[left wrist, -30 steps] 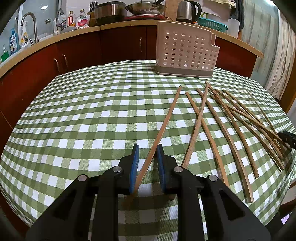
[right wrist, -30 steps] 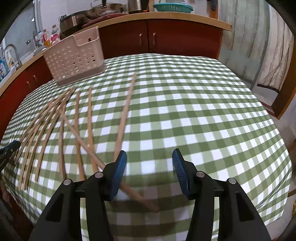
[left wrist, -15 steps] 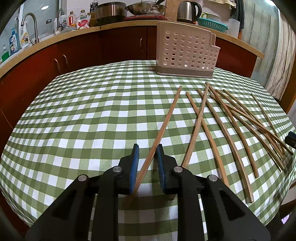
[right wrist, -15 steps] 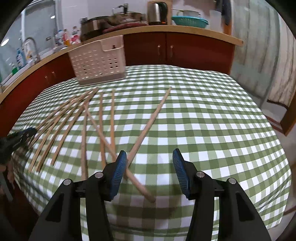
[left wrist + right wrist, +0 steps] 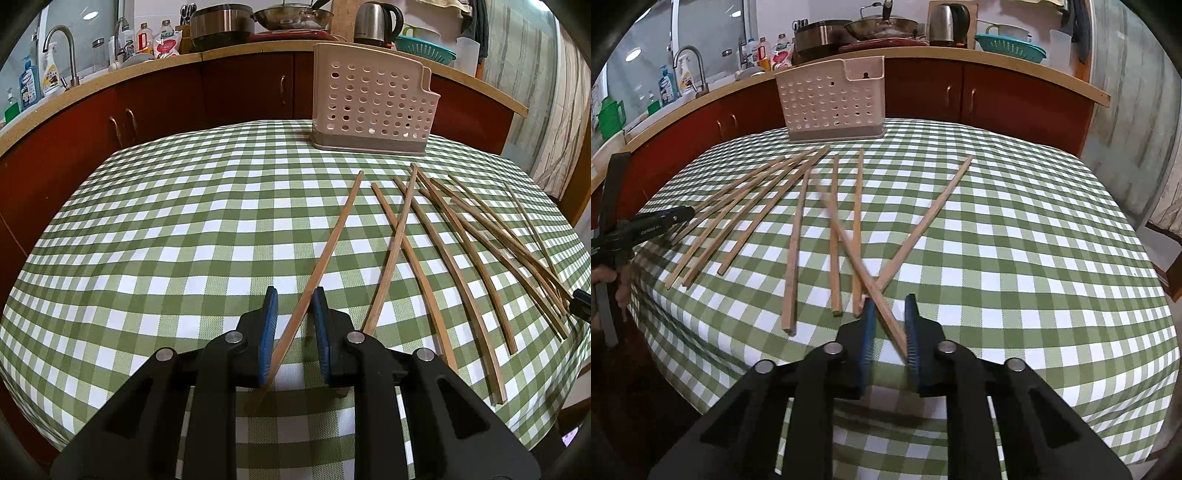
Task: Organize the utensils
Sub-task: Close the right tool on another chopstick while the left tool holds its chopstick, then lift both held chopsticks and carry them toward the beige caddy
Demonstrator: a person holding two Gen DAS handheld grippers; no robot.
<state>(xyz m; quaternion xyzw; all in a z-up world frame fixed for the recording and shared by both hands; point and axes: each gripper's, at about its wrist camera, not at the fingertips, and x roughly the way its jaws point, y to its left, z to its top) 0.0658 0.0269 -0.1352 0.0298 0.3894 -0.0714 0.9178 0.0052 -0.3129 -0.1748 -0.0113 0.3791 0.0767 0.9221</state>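
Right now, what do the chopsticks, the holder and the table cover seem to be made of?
Chopsticks: probably bamboo or wood, matte light brown, thin and square-ended.
Holder: looks like moulded plastic, pale beige, smooth, punched with round holes.
Table cover: green-and-white check, likely woven cloth; a fine weave texture shows, though coated vinyl cannot be excluded.

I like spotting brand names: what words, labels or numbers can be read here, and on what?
Nothing reads clearly.
White lettering on the left gripper: too blurred to read.
Labels on the bottles: too small to read.
Print on the snack pouch: too small to read.
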